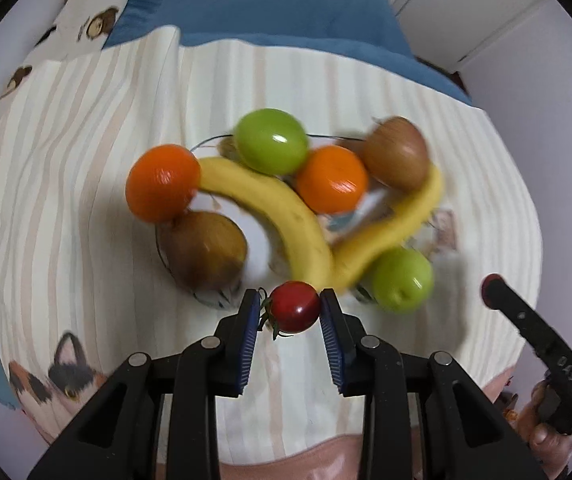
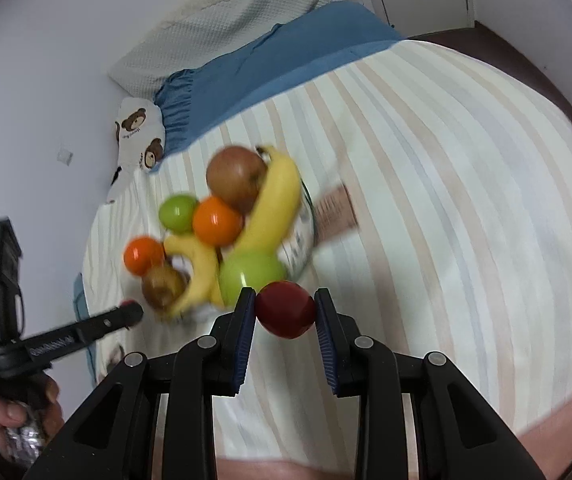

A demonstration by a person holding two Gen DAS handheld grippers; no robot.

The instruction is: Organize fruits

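Note:
A glass plate (image 1: 206, 145) on the striped bed cover holds two bananas (image 1: 274, 208), two oranges (image 1: 332, 180), two green apples (image 1: 271, 146) and two brown fruits (image 1: 396, 152). My left gripper (image 1: 291, 307) is shut on a red tomato (image 1: 296, 307) with a green stem, just in front of the plate. My right gripper (image 2: 285, 309) is shut on a red fruit (image 2: 285, 309) close to the near green apple (image 2: 252, 276). The same pile shows in the right wrist view, with the banana (image 2: 270, 204) on top.
The striped cover (image 1: 86, 160) lies over a blue sheet (image 1: 266, 0). A bear-print pillow (image 2: 140, 132) sits at the back left. The right gripper's handle (image 1: 526, 320) shows at right in the left wrist view; the left gripper's handle (image 2: 66, 336) at left in the right.

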